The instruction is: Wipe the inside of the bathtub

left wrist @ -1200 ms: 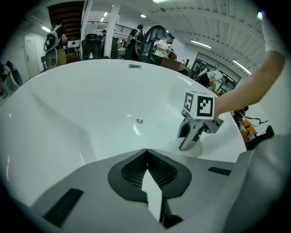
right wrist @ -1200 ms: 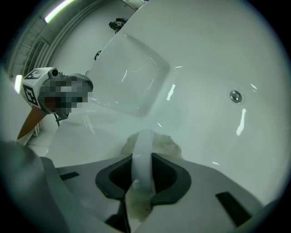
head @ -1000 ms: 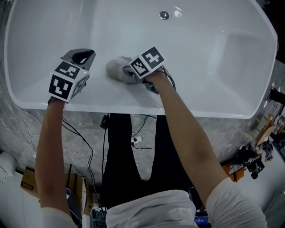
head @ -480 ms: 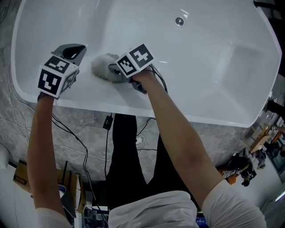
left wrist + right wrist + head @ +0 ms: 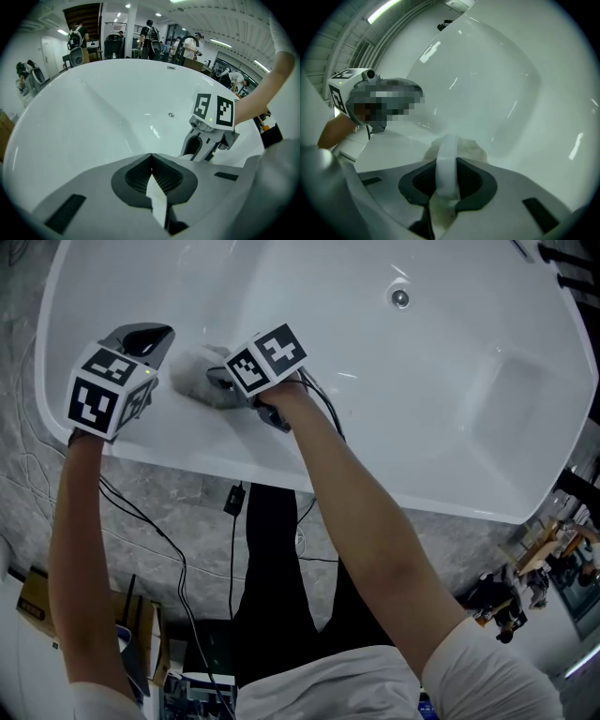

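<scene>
Bathtub (image 5: 469,399) lies open toward its drain (image 5: 400,297); left tool (image 5: 150,337) blocks the left.

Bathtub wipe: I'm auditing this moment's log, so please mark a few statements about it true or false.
1. The right gripper is shut on the wiping pad. True.
2. The left gripper holds a second cloth. False: its jaws are together with nothing between them.
3. The wiping pad lies right beside the drain. False: the drain is well away, further along the bathtub.
4. Both grippers are close together at the same end of the bathtub. True.
</scene>
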Demonstrator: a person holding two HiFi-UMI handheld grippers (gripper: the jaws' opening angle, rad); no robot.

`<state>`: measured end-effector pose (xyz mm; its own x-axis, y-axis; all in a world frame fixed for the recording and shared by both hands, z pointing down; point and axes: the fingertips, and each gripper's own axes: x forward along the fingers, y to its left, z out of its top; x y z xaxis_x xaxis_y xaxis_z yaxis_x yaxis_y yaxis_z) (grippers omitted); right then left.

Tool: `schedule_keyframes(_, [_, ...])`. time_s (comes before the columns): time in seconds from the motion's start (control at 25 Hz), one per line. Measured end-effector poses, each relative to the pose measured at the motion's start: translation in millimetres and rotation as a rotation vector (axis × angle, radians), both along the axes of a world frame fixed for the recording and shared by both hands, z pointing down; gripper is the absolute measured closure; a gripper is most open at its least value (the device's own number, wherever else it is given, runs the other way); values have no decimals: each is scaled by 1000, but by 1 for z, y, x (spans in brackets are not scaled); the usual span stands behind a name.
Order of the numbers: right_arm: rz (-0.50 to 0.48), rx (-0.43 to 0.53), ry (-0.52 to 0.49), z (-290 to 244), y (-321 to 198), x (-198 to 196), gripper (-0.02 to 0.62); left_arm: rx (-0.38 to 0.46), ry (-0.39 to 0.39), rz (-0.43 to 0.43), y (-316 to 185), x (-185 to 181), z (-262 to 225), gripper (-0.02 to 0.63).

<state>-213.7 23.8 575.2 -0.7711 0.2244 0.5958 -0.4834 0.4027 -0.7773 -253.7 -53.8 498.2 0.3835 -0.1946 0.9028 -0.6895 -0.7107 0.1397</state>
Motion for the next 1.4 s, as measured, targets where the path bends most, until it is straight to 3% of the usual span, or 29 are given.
schedule_keyframes(0.48, [-36,-2,-88,16,-14,-56,500,18,2,-2,-19,-17,13,595])
schedule_keyframes(1.16, [87,-62,69,96,-26,-42,500,-35,-7,22,-27,-15,54,595])
schedule_keyframes(1.4, [118,-69,153,114,-25,-10,500,-48,5,45,-23,4,65,595])
